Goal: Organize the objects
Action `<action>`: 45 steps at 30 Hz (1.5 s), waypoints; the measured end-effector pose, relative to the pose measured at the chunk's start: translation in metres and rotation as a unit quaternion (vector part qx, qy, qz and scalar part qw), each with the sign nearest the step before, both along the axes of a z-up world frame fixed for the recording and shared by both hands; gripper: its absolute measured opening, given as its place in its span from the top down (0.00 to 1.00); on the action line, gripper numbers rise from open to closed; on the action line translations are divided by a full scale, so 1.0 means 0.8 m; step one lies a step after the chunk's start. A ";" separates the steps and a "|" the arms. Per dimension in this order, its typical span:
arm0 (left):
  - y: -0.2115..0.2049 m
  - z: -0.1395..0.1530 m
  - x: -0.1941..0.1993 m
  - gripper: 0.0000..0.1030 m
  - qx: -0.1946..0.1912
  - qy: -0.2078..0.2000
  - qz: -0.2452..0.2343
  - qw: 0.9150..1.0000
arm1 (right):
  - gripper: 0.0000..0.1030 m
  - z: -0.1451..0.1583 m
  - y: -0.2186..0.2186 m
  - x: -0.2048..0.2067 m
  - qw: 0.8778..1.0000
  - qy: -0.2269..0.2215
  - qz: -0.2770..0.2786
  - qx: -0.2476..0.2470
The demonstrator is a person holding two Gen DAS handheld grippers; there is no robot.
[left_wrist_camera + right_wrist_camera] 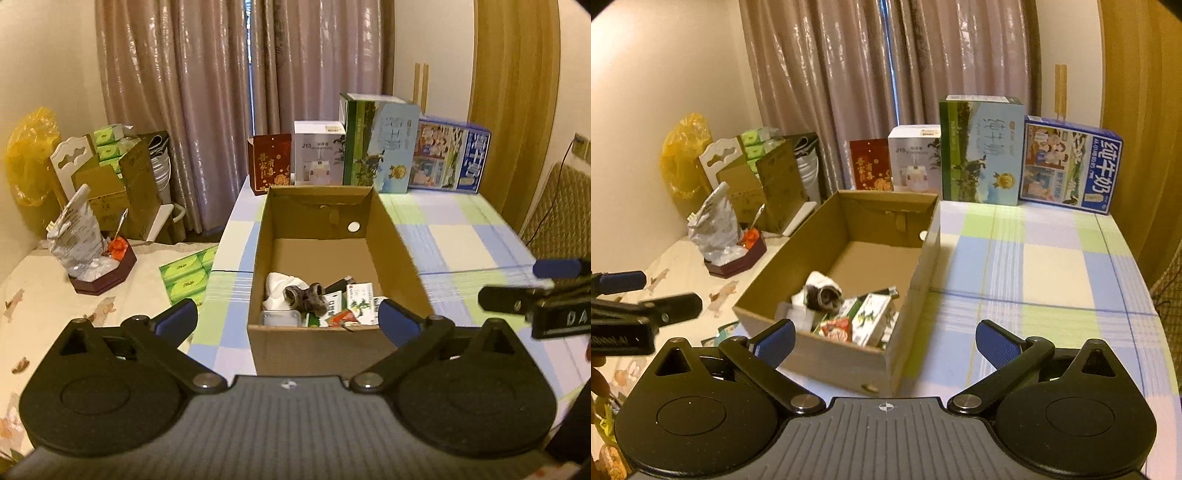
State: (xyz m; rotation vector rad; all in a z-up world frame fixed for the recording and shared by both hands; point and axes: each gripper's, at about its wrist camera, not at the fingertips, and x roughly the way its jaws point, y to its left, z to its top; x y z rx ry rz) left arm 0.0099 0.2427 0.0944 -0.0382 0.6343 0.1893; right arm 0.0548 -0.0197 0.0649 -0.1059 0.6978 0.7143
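Both grippers hang with jaws spread wide and nothing between them. The left gripper [288, 317] sits low in the left wrist view, facing the near end of the cardboard box [317, 347] at centre frame. The right gripper [884, 341] sits low in its own view, with the box toward centre left.

The box stands on the checked tablecloth [1034, 258]. Its near end holds a rolled sock [306, 295], a white cloth [277, 291] and small green-and-white packets [360, 301]; the far half is bare.

The risk I judge most likely is a finger catching the thin box wall on a reach in, shoving the light box along the cloth. The loose heap could also give a grab of two things at once.
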 end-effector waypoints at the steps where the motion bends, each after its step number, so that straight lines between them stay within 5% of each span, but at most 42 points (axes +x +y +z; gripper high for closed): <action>1: -0.001 0.002 -0.006 0.01 -0.005 -0.001 0.002 1.000 | 0.02 0.000 -0.004 -0.004 1.000 0.003 0.000 0.002; 16: -0.023 0.004 -0.064 0.01 -0.018 0.018 0.045 0.999 | 0.02 -0.008 -0.033 -0.051 0.999 0.031 -0.011 -0.004; 45: -0.060 -0.015 -0.080 0.01 -0.012 0.032 0.016 0.999 | 0.02 -0.017 -0.060 -0.065 0.998 0.038 -0.038 -0.012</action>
